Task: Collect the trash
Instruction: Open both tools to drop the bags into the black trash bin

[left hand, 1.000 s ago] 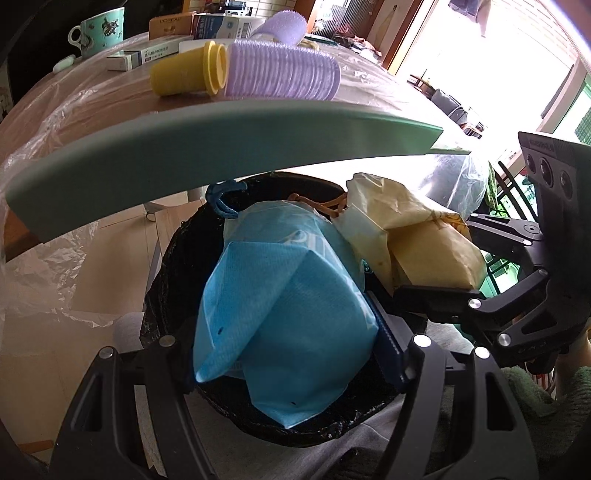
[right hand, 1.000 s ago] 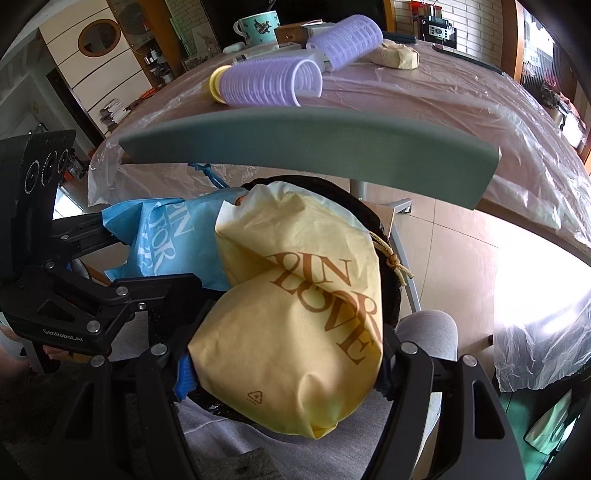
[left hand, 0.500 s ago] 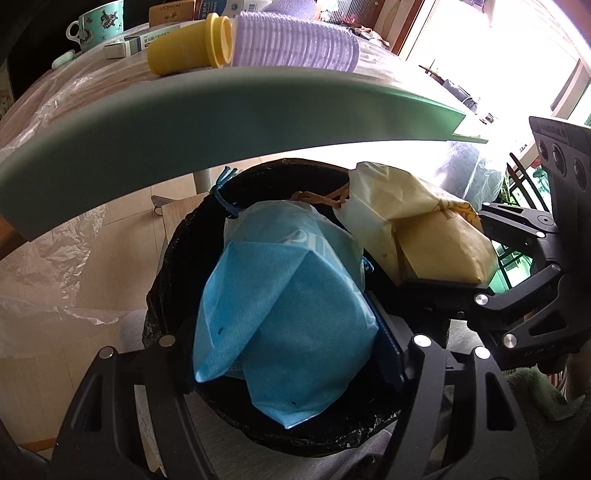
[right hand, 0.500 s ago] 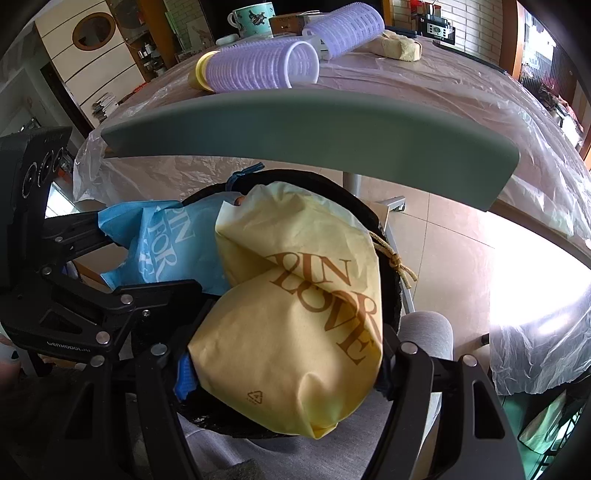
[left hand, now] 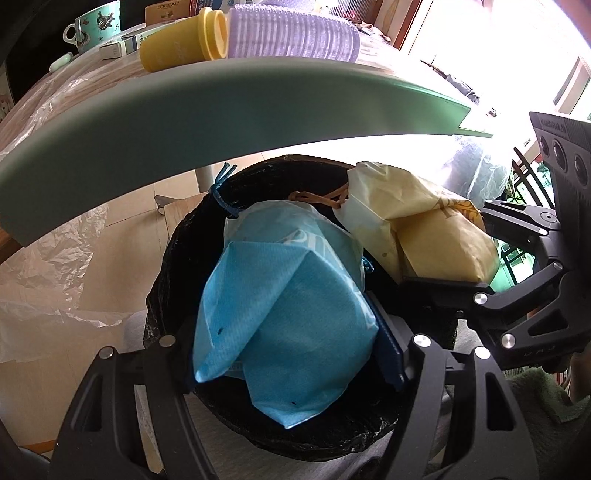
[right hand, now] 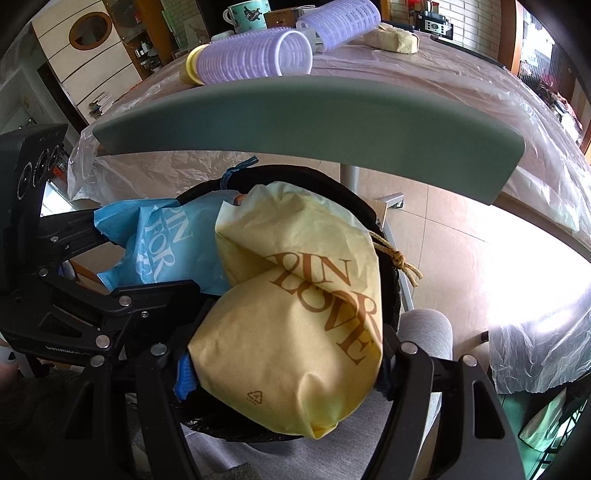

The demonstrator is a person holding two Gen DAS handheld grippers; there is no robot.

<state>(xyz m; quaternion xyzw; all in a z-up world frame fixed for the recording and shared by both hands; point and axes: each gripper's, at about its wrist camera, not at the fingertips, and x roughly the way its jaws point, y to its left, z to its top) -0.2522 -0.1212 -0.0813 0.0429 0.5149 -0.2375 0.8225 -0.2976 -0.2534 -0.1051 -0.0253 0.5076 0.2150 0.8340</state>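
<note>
My left gripper point(left hand: 291, 354) is shut on a blue fabric bag point(left hand: 284, 325) and holds it over a bin lined with a black bag point(left hand: 177, 266). My right gripper point(right hand: 284, 365) is shut on a yellow fabric bag point(right hand: 295, 332) printed with brown letters, right beside the blue one, over the same bin point(right hand: 391, 280). Each gripper shows in the other's view: the right gripper's body point(left hand: 517, 302) with the yellow bag point(left hand: 436, 236), and the left gripper's body point(right hand: 74, 302) with the blue bag point(right hand: 166, 243).
A grey-green table edge point(left hand: 221, 110) arches just above the bin. On the table lie a purple hair roller point(left hand: 291, 37), a yellow cup point(left hand: 177, 40), small boxes and a patterned mug point(left hand: 92, 26). Clear plastic sheeting point(right hand: 480, 122) covers the table and hangs down.
Both grippers with their bags have moved lower and closer under the table edge, which now sits higher and larger in both views. The grips are unchanged.
</note>
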